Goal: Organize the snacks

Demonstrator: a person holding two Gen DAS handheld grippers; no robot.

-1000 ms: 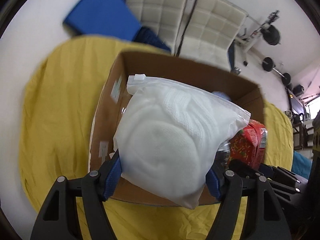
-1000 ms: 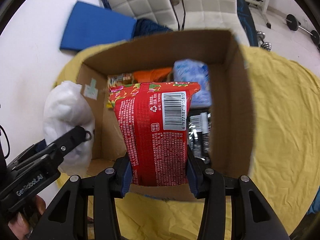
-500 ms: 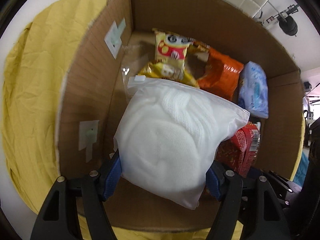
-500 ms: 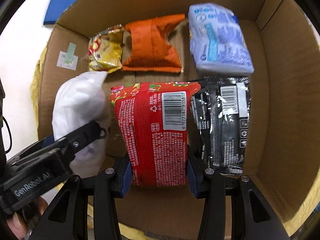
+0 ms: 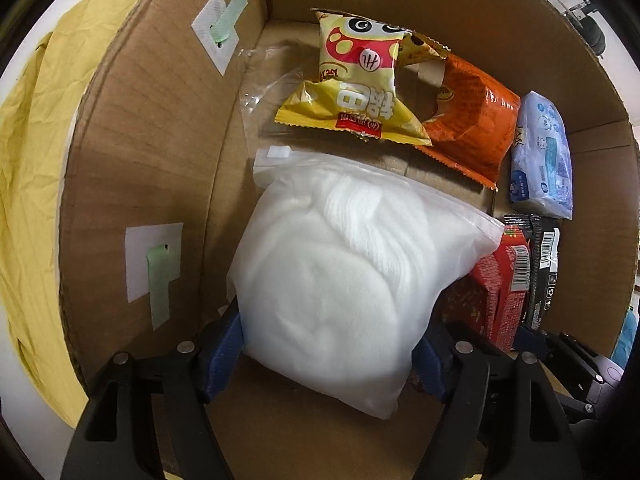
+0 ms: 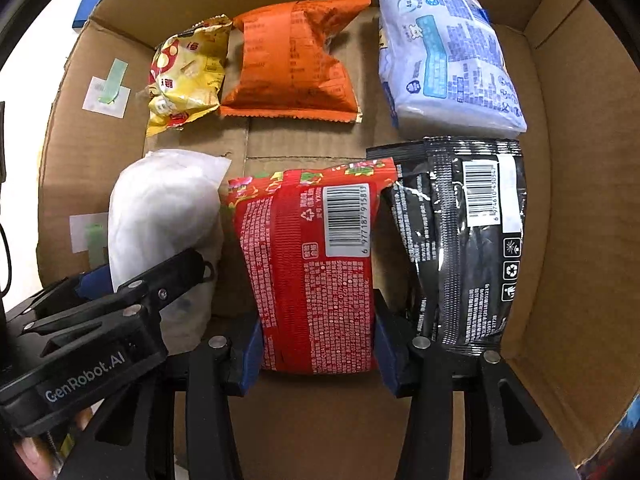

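1. Bags down inside cardboard box: white bag near left wall, red bag in middle.
2. Left gripper clamped on white bag; right gripper clamped on red bag.
3. Probably soft, light, slippery; best held low, by both sides.

Even indoor light falls from above, both views bright and sharp. Glare streaks the black packet and orange packet. Soft shadow pools under the white zip bag. Fisheye bends the cardboard box walls; corners vignette black.
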